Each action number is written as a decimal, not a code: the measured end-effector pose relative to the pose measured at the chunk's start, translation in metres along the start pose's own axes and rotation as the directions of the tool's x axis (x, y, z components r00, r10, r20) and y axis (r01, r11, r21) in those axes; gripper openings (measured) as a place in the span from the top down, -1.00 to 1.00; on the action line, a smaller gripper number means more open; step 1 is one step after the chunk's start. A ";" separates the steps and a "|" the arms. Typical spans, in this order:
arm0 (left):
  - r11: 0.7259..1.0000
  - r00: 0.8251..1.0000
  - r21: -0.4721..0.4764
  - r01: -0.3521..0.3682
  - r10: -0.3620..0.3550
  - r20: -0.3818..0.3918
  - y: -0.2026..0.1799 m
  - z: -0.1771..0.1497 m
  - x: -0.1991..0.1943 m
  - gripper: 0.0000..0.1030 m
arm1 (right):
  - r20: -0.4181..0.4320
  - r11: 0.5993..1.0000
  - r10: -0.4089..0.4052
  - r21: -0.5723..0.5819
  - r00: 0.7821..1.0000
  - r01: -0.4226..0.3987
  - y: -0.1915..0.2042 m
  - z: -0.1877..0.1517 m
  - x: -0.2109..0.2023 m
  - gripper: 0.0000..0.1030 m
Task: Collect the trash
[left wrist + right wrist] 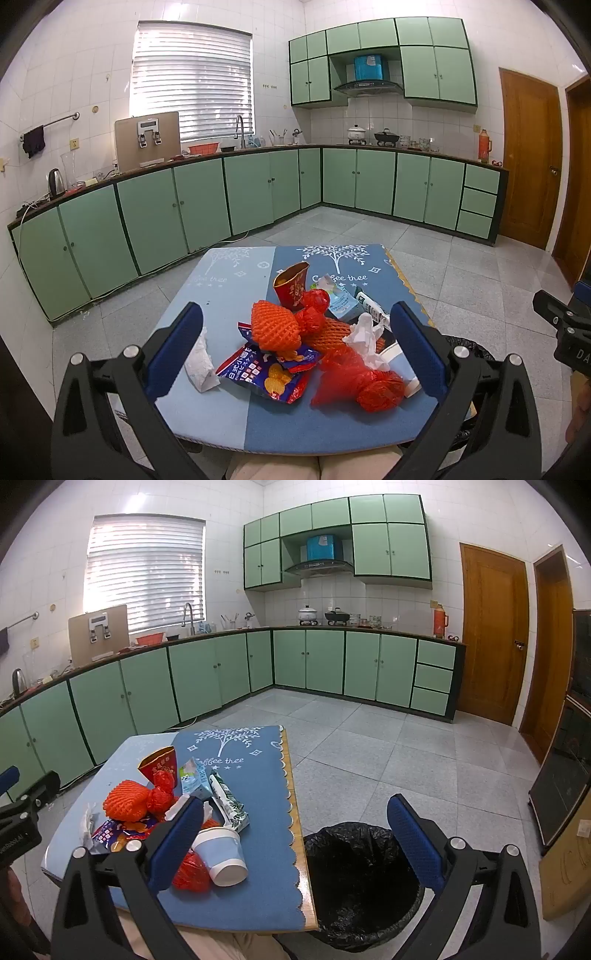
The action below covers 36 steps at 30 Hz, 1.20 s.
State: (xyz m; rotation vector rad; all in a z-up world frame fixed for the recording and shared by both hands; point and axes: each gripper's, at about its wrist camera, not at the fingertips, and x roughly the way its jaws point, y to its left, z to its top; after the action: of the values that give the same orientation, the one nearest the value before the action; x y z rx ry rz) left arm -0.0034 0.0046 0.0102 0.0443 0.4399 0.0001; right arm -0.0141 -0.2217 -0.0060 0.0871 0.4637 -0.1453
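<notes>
Kitchen table [229, 417] holds trash pile [314, 343]; left gripper [295, 350] and right gripper [295, 842] hover above, jaws apart.

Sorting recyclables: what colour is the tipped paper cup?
Light blue with a white rim, clearest in the right wrist view: paper cup.

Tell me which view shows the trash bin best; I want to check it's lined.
The right wrist view: the trash bin sits beside the table, its black liner and open mouth fully visible. The left wrist view shows only a sliver of liner behind the left tool.
</notes>
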 end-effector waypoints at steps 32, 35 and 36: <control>1.000 1.000 0.002 -0.002 0.002 0.002 -0.001 -0.002 0.000 -0.91 | 0.002 1.000 0.001 0.000 1.000 -0.001 0.001 -0.001 0.000 -0.89; 1.000 1.000 0.001 -0.002 0.002 0.001 0.000 0.000 -0.002 -0.91 | -0.001 1.000 0.003 0.001 1.000 -0.003 0.001 -0.002 0.001 -0.89; 1.000 1.000 0.000 -0.002 0.002 -0.001 0.001 0.001 -0.002 -0.91 | -0.002 1.000 0.003 0.001 1.000 -0.003 0.001 -0.002 0.001 -0.89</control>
State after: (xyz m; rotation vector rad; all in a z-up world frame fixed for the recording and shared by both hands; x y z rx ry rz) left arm -0.0053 0.0056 0.0119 0.0449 0.4411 0.0025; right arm -0.0137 -0.2204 -0.0079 0.0890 0.4651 -0.1428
